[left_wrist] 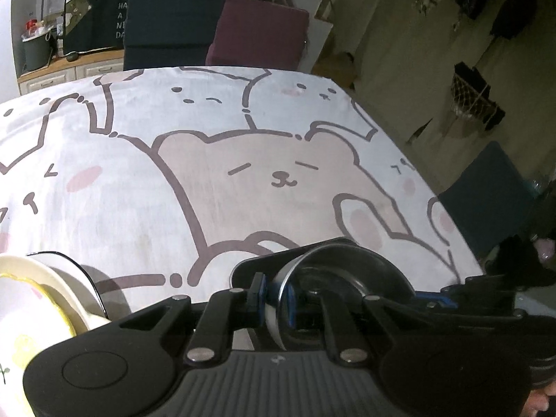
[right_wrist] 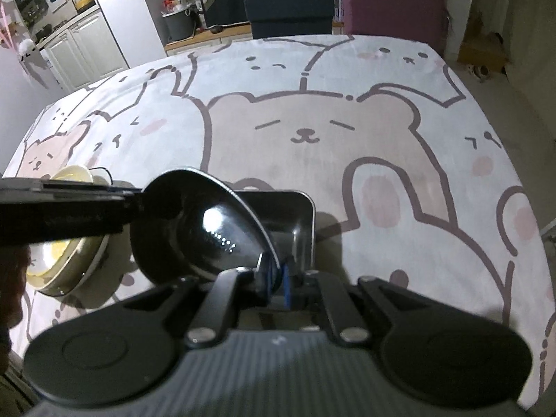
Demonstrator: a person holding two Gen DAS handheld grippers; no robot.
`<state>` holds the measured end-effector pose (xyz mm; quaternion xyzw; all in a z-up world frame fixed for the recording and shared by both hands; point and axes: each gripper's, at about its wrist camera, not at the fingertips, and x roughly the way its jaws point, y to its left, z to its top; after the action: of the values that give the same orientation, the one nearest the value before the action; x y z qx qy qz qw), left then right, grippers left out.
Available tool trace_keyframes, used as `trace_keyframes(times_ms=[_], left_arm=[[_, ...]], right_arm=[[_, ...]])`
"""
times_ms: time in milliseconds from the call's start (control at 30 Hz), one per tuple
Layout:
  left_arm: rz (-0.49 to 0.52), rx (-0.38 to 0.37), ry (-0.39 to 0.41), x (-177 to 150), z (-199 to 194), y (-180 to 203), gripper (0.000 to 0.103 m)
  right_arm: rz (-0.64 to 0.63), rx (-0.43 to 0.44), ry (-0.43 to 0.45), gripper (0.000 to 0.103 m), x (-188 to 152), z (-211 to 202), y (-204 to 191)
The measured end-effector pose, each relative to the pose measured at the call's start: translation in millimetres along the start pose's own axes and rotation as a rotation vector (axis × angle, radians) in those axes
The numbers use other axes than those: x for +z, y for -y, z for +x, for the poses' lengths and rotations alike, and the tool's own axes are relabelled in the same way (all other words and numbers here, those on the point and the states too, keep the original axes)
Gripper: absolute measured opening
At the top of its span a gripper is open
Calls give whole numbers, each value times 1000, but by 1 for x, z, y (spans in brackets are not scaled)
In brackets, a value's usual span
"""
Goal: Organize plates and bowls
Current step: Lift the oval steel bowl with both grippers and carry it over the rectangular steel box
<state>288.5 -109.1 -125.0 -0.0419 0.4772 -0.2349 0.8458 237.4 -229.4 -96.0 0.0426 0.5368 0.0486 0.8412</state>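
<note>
The left tongs [left_wrist: 278,304] are closed on the rim of a shiny metal bowl [left_wrist: 333,271], its edge pinched between the blue pads [left_wrist: 261,286]. The right tongs [right_wrist: 276,283] are likewise clamped on the rim of the same metal bowl [right_wrist: 208,229], so that the bowl is held by both, tilted on its edge with its polished underside turned toward the right wrist camera. Just behind the bowl, a dark rectangular metal tray [right_wrist: 302,215] is seen on the tabletop [right_wrist: 312,132]; whether the bowl touches it cannot be told. The black body of the left tongs is seen crossing the left side of the right wrist view, reaching to the bowl's rim. To the left, a stack of cream dishes with a yellow pattern [right_wrist: 69,253] rests on a dark-rimmed plate [left_wrist: 83,278], near the tabletop's near edge. The tabletop is covered by a white cloth printed with cartoon bears and rabbits [left_wrist: 271,173]. Beyond its far edge, a dark blue chair [right_wrist: 288,0] and a maroon chair [right_wrist: 392,7] are set side by side, and kitchen cabinets [right_wrist: 69,45] are seen farther off to the left.
</note>
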Motion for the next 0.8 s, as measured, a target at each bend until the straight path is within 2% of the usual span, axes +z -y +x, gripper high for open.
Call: trace_keyframes(times_ms=[800], left_arm=[[17,58,-63,8,41,8,14]], right_arm=[[7,-57,-91,8,-4,23,-4]])
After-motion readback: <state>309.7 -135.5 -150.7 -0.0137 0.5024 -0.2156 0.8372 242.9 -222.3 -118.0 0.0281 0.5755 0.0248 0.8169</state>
